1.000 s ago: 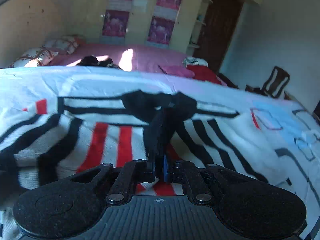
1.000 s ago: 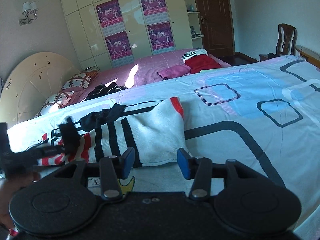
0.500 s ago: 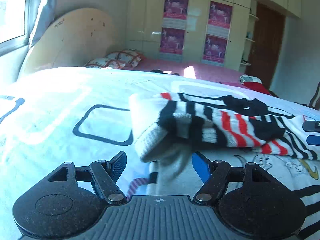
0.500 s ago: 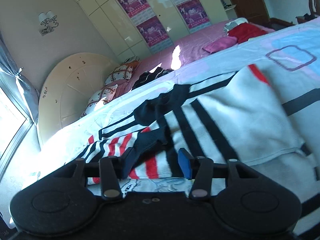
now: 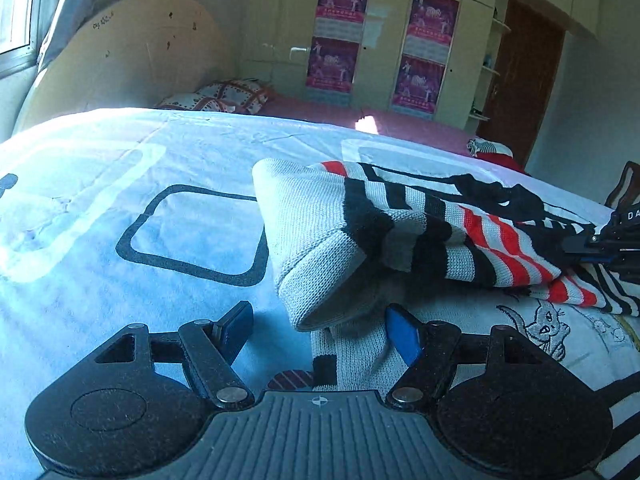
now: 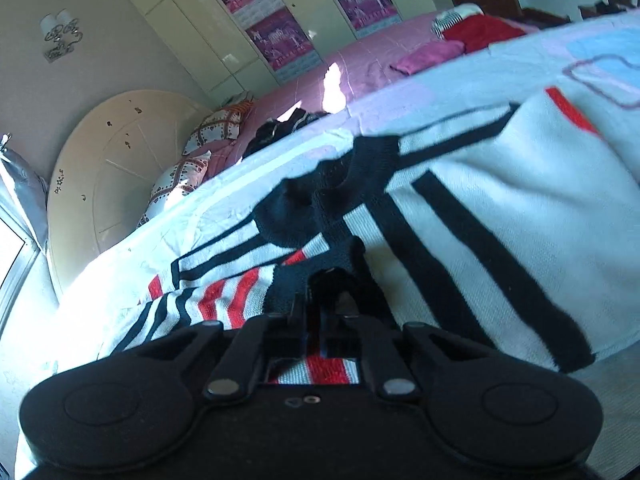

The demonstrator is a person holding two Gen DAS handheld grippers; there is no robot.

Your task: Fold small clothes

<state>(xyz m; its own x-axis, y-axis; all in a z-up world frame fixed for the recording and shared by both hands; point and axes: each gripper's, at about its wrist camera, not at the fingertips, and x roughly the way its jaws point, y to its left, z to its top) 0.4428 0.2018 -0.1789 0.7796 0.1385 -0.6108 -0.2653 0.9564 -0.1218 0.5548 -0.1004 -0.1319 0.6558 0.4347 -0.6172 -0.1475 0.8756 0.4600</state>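
A white knit sweater (image 5: 320, 240) with black and red stripes lies partly folded on the bed. In the left wrist view its folded white edge rises just beyond my left gripper (image 5: 320, 320), which is open; a knit flap lies between the fingers, but the pads do not press on it. My right gripper (image 6: 322, 300) is closing, and its fingers pinch a black fold of the sweater (image 6: 500, 200) near the red stripes. The right gripper (image 5: 600, 244) also shows at the left wrist view's right edge, on the striped part.
The bed has a white and blue sheet (image 5: 120, 160) printed with rounded black squares. Behind it are a second bed with a pink cover (image 6: 360, 68), patterned pillows (image 5: 224, 96), red clothes (image 6: 484, 32) and a beige headboard (image 5: 140, 60). A wooden chair (image 5: 624, 184) stands far right.
My left gripper let go of the black fabric, opened and moved to the sweater's left folded edge. My right gripper moved in over the striped part and closed on a black fold.
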